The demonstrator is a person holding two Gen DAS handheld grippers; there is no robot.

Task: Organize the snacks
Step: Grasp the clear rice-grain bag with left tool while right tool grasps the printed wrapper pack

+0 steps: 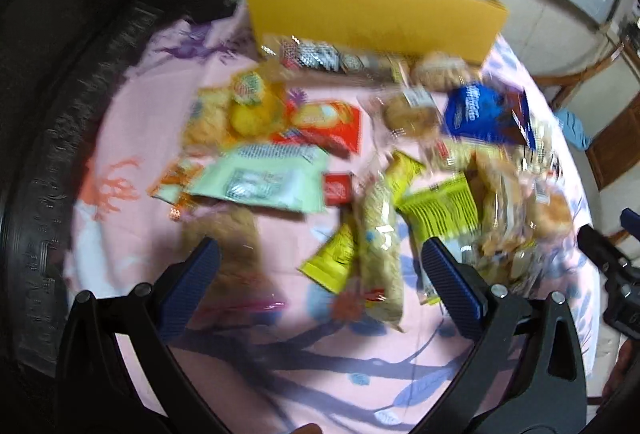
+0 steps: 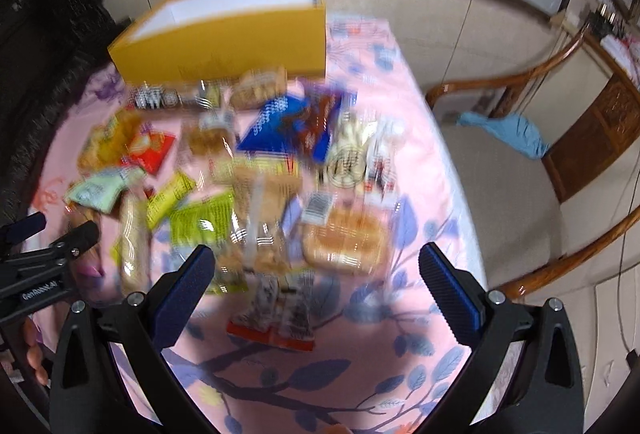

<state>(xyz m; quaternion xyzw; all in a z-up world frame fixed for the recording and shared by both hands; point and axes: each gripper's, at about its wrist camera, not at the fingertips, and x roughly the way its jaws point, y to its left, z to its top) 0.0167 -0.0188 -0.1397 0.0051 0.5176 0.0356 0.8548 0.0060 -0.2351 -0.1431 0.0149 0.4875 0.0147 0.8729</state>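
Item: my left gripper [image 1: 320, 274] and right gripper [image 2: 316, 274], both spread wide, empty, above blurred, seemingly unsorted snack packets [image 1: 376, 234]; yellow box [image 1: 372, 14] behind.

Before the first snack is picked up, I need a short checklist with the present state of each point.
1. Left claw open, holding nothing: ok.
2. Right claw open, holding nothing: ok.
3. Yellow cardboard box upright, open top: ok.
4. Room inside the box: cannot tell, only its white inner wall shows.
5. Snack packets on the pink flowered tablecloth separated: not ok, several overlap.
6. Pictures sharp enough for aiming: not ok, blurred.
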